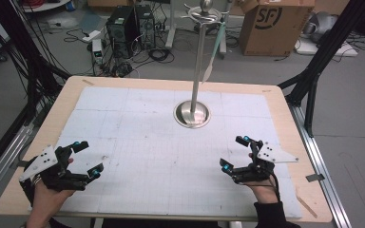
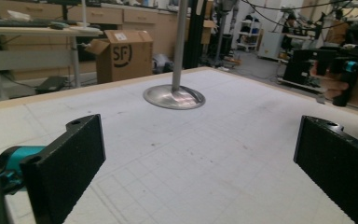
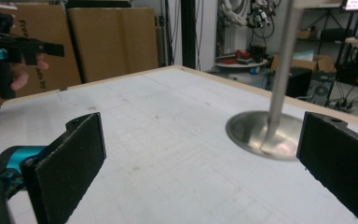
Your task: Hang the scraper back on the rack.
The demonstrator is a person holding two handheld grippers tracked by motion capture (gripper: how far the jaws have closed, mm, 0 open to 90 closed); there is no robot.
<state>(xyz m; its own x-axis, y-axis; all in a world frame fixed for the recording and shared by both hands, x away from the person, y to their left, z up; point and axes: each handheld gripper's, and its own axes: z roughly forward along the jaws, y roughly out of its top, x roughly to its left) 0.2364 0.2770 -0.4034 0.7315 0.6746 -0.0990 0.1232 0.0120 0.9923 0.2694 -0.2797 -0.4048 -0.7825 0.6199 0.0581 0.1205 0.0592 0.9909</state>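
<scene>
A steel stand [image 1: 198, 61] rises from a round base [image 1: 192, 114] at the back middle of the white gridded mat [image 1: 142, 147]. A pale spoon-like utensil [image 1: 211, 59] hangs from a hook at the stand's top. My left gripper [image 1: 88, 159] rests at the mat's front left, open, nothing between its jaws. My right gripper [image 1: 235, 153] rests at the front right, open too and holding nothing. The left gripper view shows the base [image 2: 174, 97] ahead between open jaws [image 2: 200, 163]. In the right gripper view the base [image 3: 263, 133] lies ahead to the right, between open jaws [image 3: 200, 163].
The mat covers a wooden table [image 1: 43, 137]. Behind the table, on the floor, are a cardboard box [image 1: 275, 26], computer towers [image 1: 128, 23] and cables. Black frame struts [image 1: 321, 52] stand at the right; a metal rail [image 1: 321, 171] runs along the table's right side.
</scene>
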